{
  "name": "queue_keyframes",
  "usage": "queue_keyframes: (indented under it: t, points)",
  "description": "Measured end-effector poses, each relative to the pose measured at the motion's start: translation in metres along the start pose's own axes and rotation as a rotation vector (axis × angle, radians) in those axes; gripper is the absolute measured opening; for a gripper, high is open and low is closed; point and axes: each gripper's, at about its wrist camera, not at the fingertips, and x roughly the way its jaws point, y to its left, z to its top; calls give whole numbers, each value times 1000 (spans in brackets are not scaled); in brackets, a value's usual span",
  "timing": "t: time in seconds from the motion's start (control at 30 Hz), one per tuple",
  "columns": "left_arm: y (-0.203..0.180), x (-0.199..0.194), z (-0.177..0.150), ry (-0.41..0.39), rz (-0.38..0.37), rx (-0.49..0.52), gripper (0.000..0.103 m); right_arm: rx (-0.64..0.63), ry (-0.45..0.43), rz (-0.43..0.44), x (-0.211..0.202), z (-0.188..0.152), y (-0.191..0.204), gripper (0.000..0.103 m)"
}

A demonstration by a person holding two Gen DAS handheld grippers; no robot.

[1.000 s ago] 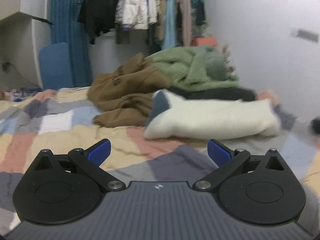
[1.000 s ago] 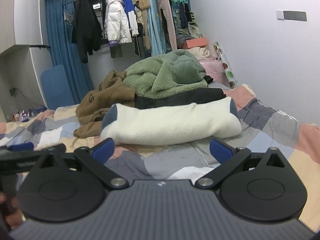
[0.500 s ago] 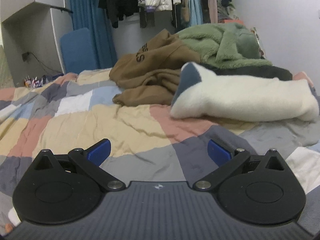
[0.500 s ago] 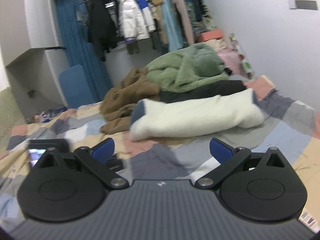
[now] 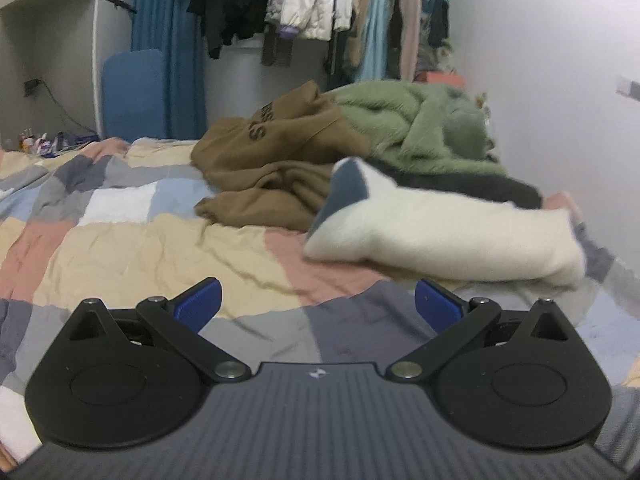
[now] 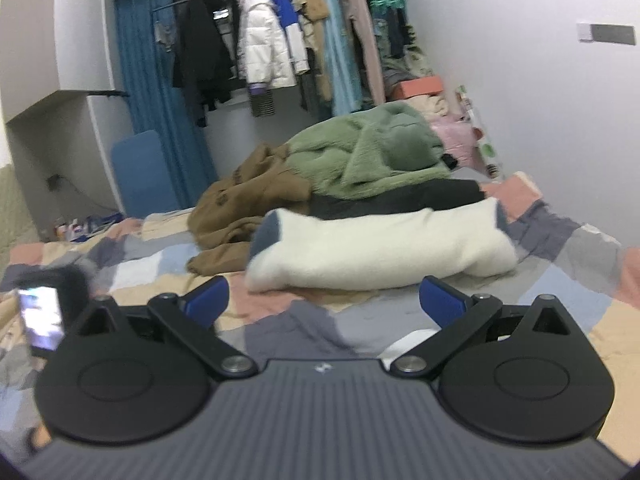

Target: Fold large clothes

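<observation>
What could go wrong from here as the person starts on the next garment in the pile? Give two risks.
1. The brown garment, green fleece and a black garment overlap in one heap, so pulling one may drag the others onto the folded white fleece.
2. Both the left gripper and right gripper are open and clear of the pile; a shallow pinch on thick fleece may slip.

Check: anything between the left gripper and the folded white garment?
Nothing: only bare patchwork quilt lies between left gripper and white garment, in the left wrist view.
</observation>
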Motion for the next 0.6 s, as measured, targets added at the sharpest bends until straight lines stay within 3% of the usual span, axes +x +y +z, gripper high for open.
queue_keyframes:
  t: [0.27,0.6]
  points:
    - [-22,-40,12,-47,-65,72,103,2,-6,-82,11,-2,-28,103]
    - [-39,-72,17,-89,-132,119,103,1,-4,-102,15,-5,-50,103]
